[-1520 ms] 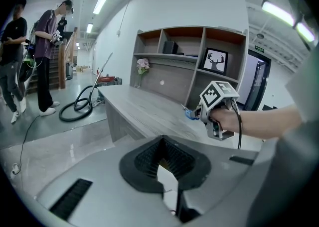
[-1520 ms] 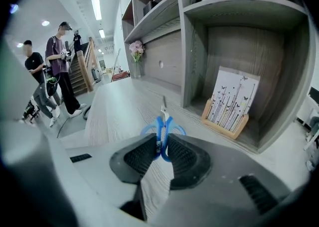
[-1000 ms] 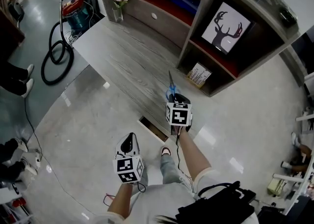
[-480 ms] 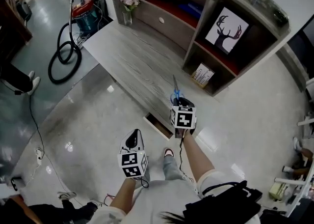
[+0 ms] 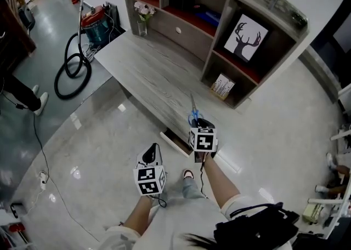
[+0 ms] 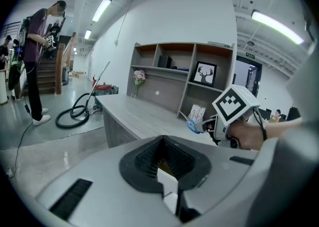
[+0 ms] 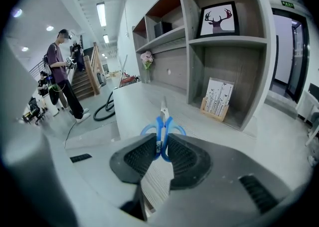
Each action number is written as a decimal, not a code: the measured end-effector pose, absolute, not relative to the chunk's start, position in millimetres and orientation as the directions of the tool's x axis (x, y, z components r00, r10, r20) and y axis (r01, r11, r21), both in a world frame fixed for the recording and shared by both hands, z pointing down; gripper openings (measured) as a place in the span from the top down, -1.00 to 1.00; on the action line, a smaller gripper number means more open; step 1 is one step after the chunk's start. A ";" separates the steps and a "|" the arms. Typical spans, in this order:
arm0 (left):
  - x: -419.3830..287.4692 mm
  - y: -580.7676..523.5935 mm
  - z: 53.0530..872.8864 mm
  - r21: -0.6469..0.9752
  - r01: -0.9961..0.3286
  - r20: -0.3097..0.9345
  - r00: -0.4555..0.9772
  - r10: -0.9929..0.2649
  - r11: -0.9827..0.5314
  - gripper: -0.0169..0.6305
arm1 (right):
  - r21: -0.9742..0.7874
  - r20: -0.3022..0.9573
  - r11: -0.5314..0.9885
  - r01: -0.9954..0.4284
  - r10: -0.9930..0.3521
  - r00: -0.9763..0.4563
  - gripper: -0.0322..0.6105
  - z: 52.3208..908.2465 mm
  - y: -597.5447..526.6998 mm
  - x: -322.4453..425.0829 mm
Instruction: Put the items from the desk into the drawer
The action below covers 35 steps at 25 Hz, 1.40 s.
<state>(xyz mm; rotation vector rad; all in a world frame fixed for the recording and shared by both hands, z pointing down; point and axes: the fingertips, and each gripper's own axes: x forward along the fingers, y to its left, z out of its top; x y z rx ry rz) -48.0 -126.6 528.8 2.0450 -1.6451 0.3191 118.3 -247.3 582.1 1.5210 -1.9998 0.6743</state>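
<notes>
The right gripper (image 7: 160,147) has its fingers clenched on the blue handles of a pair of scissors (image 7: 162,120), whose blades point to 12 o'clock over the near end of the grey wooden table (image 5: 143,70). The left gripper (image 6: 163,156) hangs at the right one's 7 o'clock, fingers pressed together with nothing between them. Under the table edge, at 9 o'clock of the right gripper, the drawer (image 5: 174,141) stands slightly open.
</notes>
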 end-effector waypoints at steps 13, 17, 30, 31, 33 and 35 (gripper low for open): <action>-61.3 -115.0 534.5 0.246 -0.954 0.475 0.274 -0.836 -0.173 0.96 | -0.092 0.681 0.256 -0.962 -0.688 -0.249 0.69 577.7 -203.9 96.8; -67.9 -113.3 534.6 0.245 -0.953 0.471 0.279 -0.837 -0.179 0.96 | -0.103 0.678 0.266 -0.959 -0.687 -0.263 0.69 575.5 -191.1 84.8; -84.5 -93.3 538.8 0.243 -0.945 0.470 0.311 -0.826 -0.217 0.96 | -0.122 0.696 0.270 -0.955 -0.663 -0.276 0.69 586.4 -139.1 57.9; -85.1 -91.9 540.6 0.243 -0.945 0.472 0.313 -0.824 -0.220 0.96 | -0.123 0.699 0.272 -0.954 -0.659 -0.278 0.69 588.8 -135.3 55.9; -85.8 -89.6 543.7 0.244 -0.944 0.477 0.318 -0.819 -0.223 0.96 | -0.128 0.707 0.277 -0.952 -0.648 -0.283 0.69 593.8 -128.2 52.2; -86.2 -87.4 545.5 0.246 -0.943 0.482 0.320 -0.815 -0.225 0.96 | -0.134 0.715 0.279 -0.951 -0.637 -0.288 0.69 597.9 -121.5 49.2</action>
